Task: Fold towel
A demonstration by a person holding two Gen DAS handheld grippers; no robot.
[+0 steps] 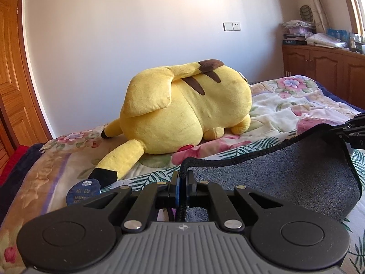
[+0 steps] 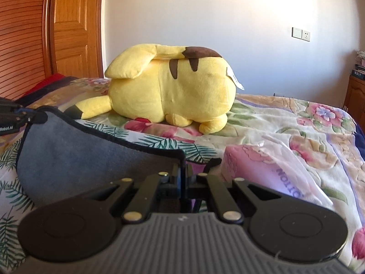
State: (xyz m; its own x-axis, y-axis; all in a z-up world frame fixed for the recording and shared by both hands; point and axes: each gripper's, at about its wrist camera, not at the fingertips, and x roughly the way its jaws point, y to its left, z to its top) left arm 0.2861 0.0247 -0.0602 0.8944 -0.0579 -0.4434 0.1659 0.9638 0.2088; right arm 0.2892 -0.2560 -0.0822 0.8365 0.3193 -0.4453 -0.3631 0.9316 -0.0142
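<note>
A grey towel with a dark stitched hem (image 1: 296,171) hangs stretched between my two grippers above the flowered bedspread. My left gripper (image 1: 182,178) is shut on one corner of the hem. My right gripper (image 2: 182,169) is shut on the opposite corner, and the towel (image 2: 68,155) sags away to its left. The right gripper also shows at the right edge of the left wrist view (image 1: 351,130); the left gripper shows at the left edge of the right wrist view (image 2: 25,116), each pinching a towel corner.
A large yellow plush toy (image 1: 182,107) lies on the bed (image 2: 296,125) behind the towel. A pink plastic package (image 2: 262,171) lies to the right. A round dark blue tag (image 1: 83,193) lies left. A wooden door (image 2: 75,27) and cabinet (image 1: 319,68) flank the bed.
</note>
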